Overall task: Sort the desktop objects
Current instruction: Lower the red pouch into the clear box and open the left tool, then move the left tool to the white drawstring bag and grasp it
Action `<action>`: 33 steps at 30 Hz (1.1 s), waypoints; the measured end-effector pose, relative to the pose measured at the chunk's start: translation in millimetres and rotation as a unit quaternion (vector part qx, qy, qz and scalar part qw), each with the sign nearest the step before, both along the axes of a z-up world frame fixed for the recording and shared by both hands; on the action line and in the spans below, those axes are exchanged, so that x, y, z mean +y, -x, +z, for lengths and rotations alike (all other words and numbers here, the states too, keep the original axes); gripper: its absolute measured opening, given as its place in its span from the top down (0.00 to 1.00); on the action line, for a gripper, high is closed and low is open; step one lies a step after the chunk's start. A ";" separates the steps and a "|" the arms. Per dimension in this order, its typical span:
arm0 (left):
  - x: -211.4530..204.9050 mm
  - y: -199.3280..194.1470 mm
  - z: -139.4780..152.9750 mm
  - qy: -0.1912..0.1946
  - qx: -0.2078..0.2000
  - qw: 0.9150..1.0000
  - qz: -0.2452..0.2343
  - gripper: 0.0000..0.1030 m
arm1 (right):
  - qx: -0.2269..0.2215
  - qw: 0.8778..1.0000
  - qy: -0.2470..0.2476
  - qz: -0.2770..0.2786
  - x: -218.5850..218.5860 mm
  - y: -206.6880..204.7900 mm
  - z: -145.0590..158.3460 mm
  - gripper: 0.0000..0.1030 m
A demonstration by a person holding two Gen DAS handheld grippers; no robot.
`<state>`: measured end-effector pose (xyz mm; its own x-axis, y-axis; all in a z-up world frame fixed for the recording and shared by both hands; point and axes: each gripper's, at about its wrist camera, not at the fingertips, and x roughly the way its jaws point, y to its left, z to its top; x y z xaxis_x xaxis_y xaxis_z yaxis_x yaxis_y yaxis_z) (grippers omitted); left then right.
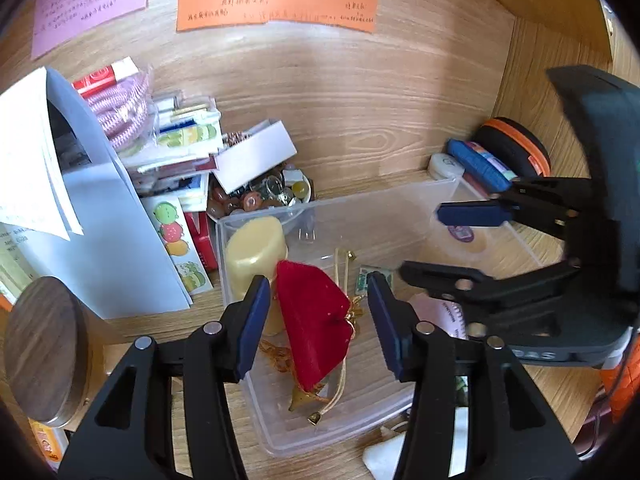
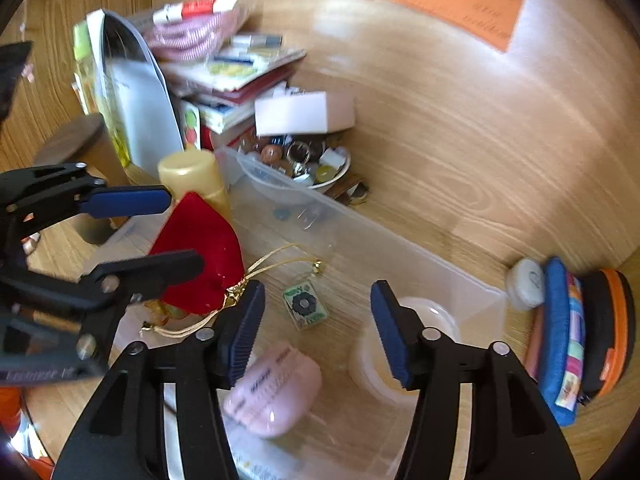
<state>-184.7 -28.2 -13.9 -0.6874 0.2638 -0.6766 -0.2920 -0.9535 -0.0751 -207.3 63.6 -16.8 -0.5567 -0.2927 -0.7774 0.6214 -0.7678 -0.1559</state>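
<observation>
Clear plastic bin (image 1: 400, 200) on a wooden desk (image 1: 360, 120), seen from both wrist cameras. Inside: red velvet pouch (image 1: 312, 320) with gold drawstring (image 2: 276, 260), leaning near a cream-yellow bottle (image 1: 252, 256) at one end; small green packet (image 2: 306, 306) flat on the floor of the bin; pale round lidded jar (image 2: 400, 352) toward the other end. Left gripper (image 1: 320, 320) poised over the pouch, jaws parted, pads standing clear of the velvet on either side, nothing gripped. Right gripper (image 2: 316, 328) likewise parted and empty, hovering between packet and jar. Pink case (image 2: 276, 388) below the right jaws, blurred; inside or outside the bin not resolvable.

Outside the bin: stack of books and cards (image 1: 176, 148), bowl of beads and trinkets (image 1: 264, 196), blue pouch (image 2: 560, 340) and orange-rimmed black case (image 2: 612, 332) against the side wall.

Likely step: release of sorted items into the bin, then withdrawal. For good practice: lift straight up with jaws kept wide, away from the loose drawstring to avoid snagging; keep the two tools apart over the narrow bin; choose the next item from the clutter outside rather than disturbing those already placed.
</observation>
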 end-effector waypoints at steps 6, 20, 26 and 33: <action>7.1 -13.2 14.0 0.004 0.019 1.000 0.003 0.43 | 0.018 1.000 0.024 -0.009 23.4 -21.9 16.1 0.43; 19.8 -68.9 29.1 0.031 0.056 0.998 0.027 0.12 | 0.025 0.996 0.073 -0.034 79.8 -84.6 20.9 0.43; 29.7 -93.2 18.4 0.021 0.044 0.998 0.026 0.09 | 0.033 0.994 0.089 -0.046 104.0 -109.4 16.5 0.29; 45.1 -112.0 -3.7 0.004 0.011 1.000 0.021 0.08 | 0.033 0.992 0.109 -0.052 124.1 -127.7 11.5 0.29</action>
<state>-72.7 16.9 -17.7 -0.7118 0.2298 -0.6637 -0.2536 -0.9653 -0.0623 -79.6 187.7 -5.4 -0.6409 -0.3881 -0.6622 0.5307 -0.8474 -0.0170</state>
